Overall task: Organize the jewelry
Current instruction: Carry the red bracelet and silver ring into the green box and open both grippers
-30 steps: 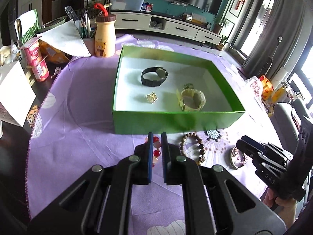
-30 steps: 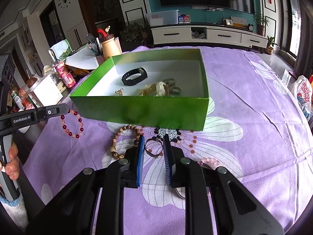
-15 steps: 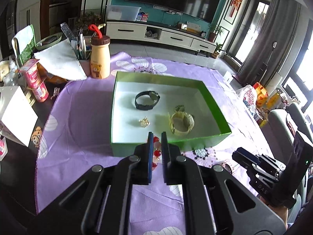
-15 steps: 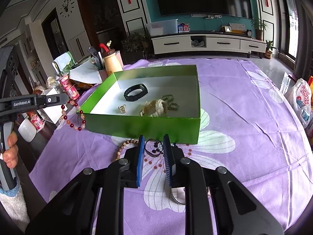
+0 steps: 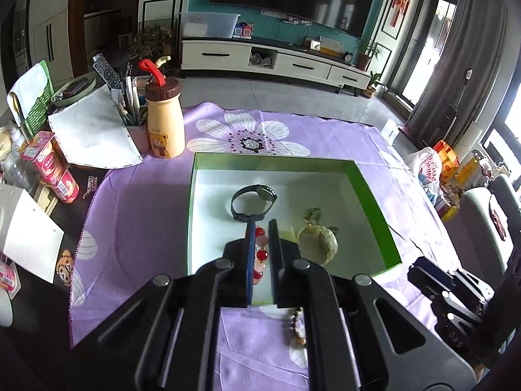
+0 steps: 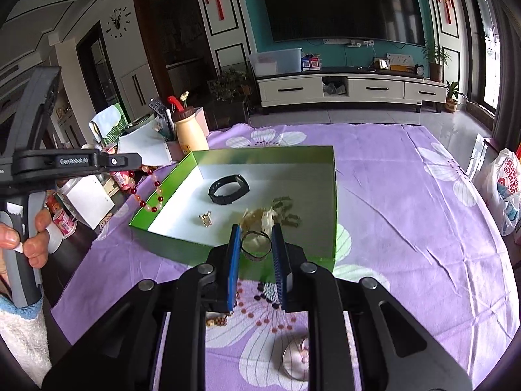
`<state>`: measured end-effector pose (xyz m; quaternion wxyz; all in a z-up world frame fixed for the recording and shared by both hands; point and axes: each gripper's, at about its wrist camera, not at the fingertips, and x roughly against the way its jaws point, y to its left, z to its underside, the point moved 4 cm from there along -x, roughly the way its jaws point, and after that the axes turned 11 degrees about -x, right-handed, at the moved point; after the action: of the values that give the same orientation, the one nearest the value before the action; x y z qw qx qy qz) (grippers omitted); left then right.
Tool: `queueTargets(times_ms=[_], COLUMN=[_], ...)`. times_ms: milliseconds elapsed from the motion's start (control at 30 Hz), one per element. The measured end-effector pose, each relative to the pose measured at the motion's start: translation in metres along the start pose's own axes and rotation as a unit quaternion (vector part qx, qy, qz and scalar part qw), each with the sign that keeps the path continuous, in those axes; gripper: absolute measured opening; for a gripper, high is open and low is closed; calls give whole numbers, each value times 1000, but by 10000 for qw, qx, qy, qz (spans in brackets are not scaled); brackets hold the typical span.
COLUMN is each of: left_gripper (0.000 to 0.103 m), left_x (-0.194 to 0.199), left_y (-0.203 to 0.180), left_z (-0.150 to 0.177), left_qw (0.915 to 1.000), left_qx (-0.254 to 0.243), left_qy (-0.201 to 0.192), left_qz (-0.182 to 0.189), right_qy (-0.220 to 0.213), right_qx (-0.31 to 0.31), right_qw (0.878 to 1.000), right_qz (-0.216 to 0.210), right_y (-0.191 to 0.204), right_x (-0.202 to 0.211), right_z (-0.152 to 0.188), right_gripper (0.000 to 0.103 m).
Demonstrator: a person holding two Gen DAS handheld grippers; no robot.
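Note:
A green box [image 5: 371, 192] [image 6: 182, 176] with a white floor stands on the purple cloth. It holds a black watch [image 5: 254, 201] [image 6: 229, 189], a small gold piece [image 6: 205, 219] and a pale cream bracelet [image 5: 317, 244]. My left gripper [image 5: 261, 224] is shut on a red and pink bead bracelet [image 5: 261, 254], which hangs over the box's left rim in the right wrist view [image 6: 153, 192]. My right gripper [image 6: 255, 231] is shut on a dark metal ring [image 6: 256, 246], above the box's near wall.
A brown bead bracelet [image 5: 297, 325] and a round silver piece [image 6: 298, 356] lie on the cloth before the box. A yellow bear bottle [image 5: 164, 120], a pen holder, papers and red cans [image 5: 49, 166] crowd the far left. A plastic bag [image 6: 506, 192] lies at the right.
Both grippers lifted their pieces off the cloth and moved forward and up. The bead bracelet now hangs over the box, and the ring is above the near wall.

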<state>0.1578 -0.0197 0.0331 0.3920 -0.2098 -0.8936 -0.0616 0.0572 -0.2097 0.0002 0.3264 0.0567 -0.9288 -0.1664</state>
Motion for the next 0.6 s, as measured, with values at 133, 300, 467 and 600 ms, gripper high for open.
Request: queueTargets(times_ms=[133, 300, 467, 600], left_gripper=[7, 7, 7, 7], left_x=[-25, -47, -68, -82], left_y=[2, 2, -5, -7], left_z=[-1, 3, 9, 16], left_qw=[9996, 9988, 9974, 9960], left_qx=[10, -2, -81, -113], left_qy=[262, 489, 719, 890], left_qz=[-44, -18, 53, 56], right_qy=[60, 197, 418, 541], right_qx=[-53, -128, -190, -150], right_qw=[10000, 9997, 9989, 9982], right_qz=[54, 86, 137, 209], right_y=[-6, -13, -20, -21], right_x=[-14, -34, -57, -69], right_z=[-10, -17, -18, -16], right_gripper=[19, 19, 19, 19])
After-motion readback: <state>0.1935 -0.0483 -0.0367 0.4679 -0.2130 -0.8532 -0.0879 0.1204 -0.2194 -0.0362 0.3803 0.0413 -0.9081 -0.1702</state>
